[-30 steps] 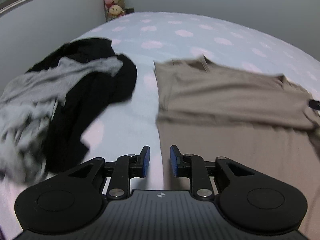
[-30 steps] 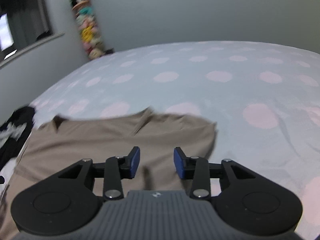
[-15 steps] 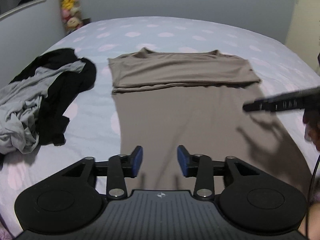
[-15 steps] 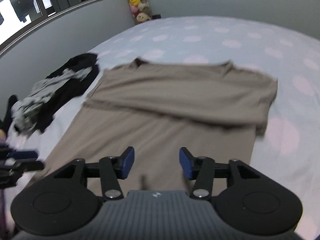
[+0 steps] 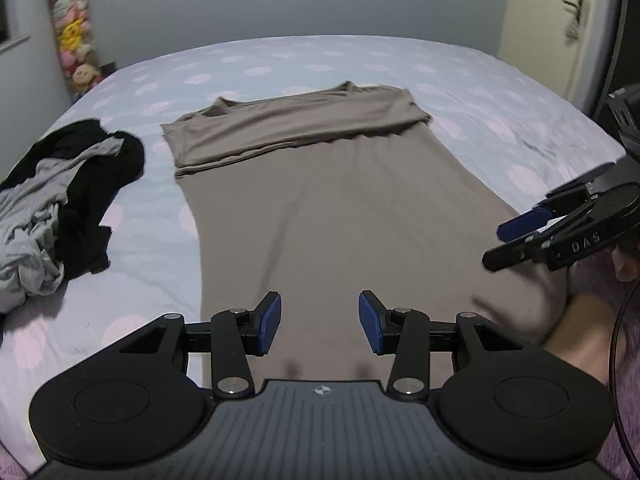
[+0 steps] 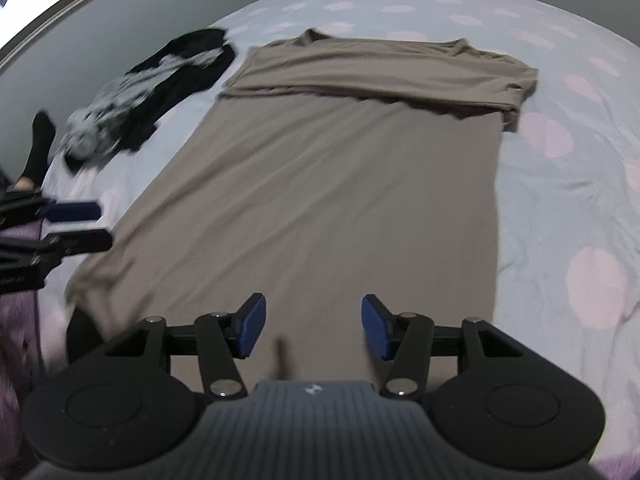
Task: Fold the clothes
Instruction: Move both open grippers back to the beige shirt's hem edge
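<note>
A long taupe knit garment [image 5: 340,208] lies flat on a bed with a pale blue sheet dotted in pink [image 5: 500,120]. Its long axis runs from the near edge of the bed toward the far edge, neckline end farthest away. That far end is folded back over the body as a band lying across the garment's width, so the fold line runs crosswise. The near hem reaches the near edge of the bed, its corners drooping slightly there.

A rumpled heap of black and grey clothes [image 5: 60,200] sits near the bed's left edge, apart from the taupe piece. Soft toys [image 5: 76,44] are stacked against the far wall at the left corner.

The left gripper [image 5: 320,322] points down at a slant over the near hem, toward its left part; its blue-padded jaws stand apart with nothing between them. The right gripper [image 6: 313,326] hangs likewise over the hem farther right, tilted downward, its jaws opening and empty. Neither touches the cloth. Each shows in the other's view at the frame side.
</note>
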Available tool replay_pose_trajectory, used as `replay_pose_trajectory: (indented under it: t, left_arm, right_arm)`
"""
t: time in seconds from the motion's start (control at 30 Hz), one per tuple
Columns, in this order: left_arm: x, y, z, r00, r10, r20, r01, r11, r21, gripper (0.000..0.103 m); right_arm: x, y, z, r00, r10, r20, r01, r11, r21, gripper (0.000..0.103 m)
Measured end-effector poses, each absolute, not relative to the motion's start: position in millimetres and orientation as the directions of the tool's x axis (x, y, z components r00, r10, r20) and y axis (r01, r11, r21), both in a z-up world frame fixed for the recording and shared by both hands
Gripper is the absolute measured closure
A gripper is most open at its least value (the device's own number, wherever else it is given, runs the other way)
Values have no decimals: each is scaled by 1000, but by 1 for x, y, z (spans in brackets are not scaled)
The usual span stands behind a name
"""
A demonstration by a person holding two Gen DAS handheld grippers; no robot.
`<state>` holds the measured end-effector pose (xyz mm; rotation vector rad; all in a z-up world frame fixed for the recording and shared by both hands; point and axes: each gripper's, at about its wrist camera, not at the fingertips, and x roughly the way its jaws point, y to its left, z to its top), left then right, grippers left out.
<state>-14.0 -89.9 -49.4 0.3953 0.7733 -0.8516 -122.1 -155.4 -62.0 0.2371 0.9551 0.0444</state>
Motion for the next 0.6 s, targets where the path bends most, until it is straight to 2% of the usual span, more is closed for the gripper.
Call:
replay_pose_trajectory:
  t: [0.1, 0.27, 0.3, 0.4, 0.6]
  left_arm:
    - [-24, -87, -49, 394, -538, -745, 820, 572, 21, 58]
    - [-39, -87, -54, 359, -539, -762, 855, 518, 36, 58]
    - [-42, -87, -55, 350, -539, -766, 864, 502, 42, 57]
    - [-49, -89, -60, 329, -537, -777, 884, 464, 54, 55]
    - [-50, -90, -68, 306, -526, -794, 893, 447, 48, 55]
  right_arm:
    - [-130, -133, -64, 554, 188, -811, 2, 974, 226, 46]
    - [-136, -95, -76, 497, 214, -841, -97, 977, 192, 46]
    - [-137, -90, -78, 484, 208, -850, -107, 978, 179, 45]
    - [-137, -79, -86, 461, 182, -869, -110, 983, 147, 33]
    - [-138, -75, -94, 467, 126, -875, -91, 991, 94, 32]
